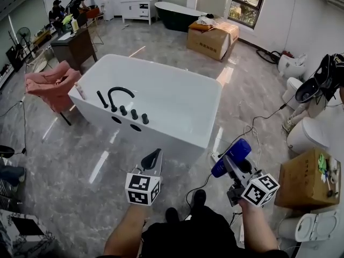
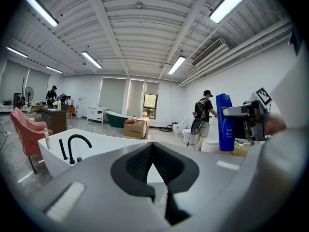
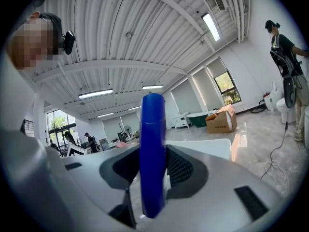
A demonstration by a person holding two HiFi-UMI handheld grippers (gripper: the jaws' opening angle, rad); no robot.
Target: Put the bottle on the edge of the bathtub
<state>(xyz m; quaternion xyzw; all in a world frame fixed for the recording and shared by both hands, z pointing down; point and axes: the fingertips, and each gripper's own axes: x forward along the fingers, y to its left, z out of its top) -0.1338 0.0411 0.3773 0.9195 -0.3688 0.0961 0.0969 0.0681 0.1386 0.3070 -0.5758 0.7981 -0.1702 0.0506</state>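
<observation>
One large white freestanding bathtub (image 1: 161, 138) stands mid-room. Near its closest corner but clear of it, a tall blue plastic bottle (image 1: 231, 157) is held upright in the air, clamped in the right tongs (image 3: 153, 173). The left tongs (image 1: 152, 160) are pressed together on nothing.

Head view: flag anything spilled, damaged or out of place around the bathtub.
Nothing looks spilled or damaged. Only a loose black cable trails over the floor right of the bathtub toward the person's feet; it could trip them.
</observation>
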